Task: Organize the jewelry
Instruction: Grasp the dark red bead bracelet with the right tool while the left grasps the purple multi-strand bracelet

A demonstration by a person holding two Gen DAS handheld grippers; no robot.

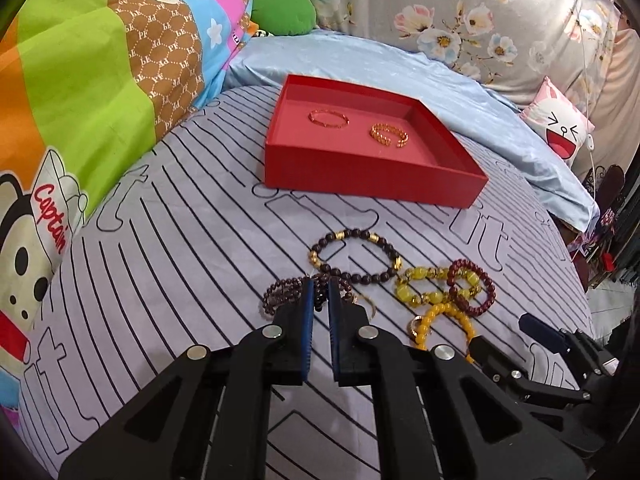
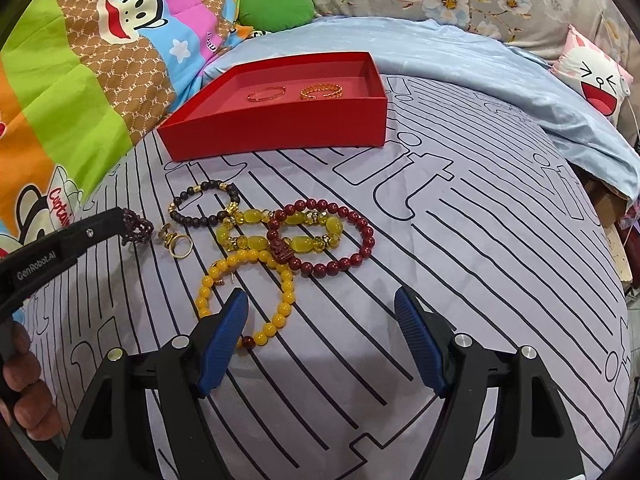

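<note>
My left tool point(image 1: 319, 285) is pinched tight on one dark purple bead bracelet point(image 1: 280, 294), just off the bed point(image 2: 460, 240). To its right lie two gold rings point(image 2: 176, 242) and four more bead bracelets point(image 2: 288, 236), all tangled close. One red box point(image 2: 280, 136) behind holds two gold bangles point(image 2: 294, 92). My right tool point(image 2: 320, 308) gapes wide, gripping nothing.

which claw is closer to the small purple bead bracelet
Left. The left claw is shut on the purple bead bracelet. The right claw hangs open over the yellow bead bracelet, well off to the side of it.
</note>
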